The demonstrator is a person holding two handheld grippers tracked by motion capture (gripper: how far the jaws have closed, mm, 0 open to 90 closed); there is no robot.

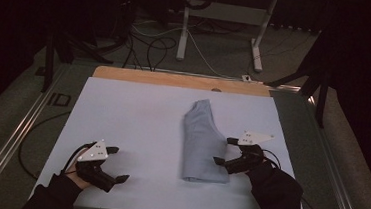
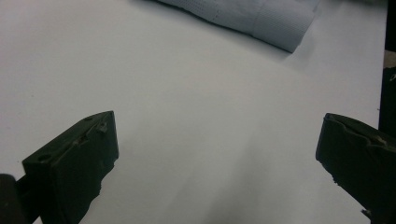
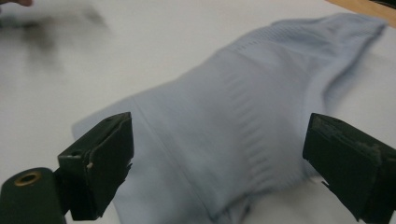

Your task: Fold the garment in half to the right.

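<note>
A pale blue folded sock point(image 1: 201, 143) lies flat on the white sheet point(image 1: 137, 116), a little right of the middle. My right gripper point(image 1: 223, 151) is at the sock's right edge with its jaws wide apart, and nothing is pinched between them. In the right gripper view the sock point(image 3: 233, 116) spreads out just beyond the open jaws. My left gripper point(image 1: 117, 164) rests near the front left of the sheet, open and empty, well clear of the sock. The left gripper view has one corner of the sock point(image 2: 261, 18) at its top.
The white sheet covers a wooden table whose far edge point(image 1: 180, 79) shows bare. Metal rails point(image 1: 16, 131) run along the left side. Cables and a table frame point(image 1: 185, 24) stand on the dark floor beyond.
</note>
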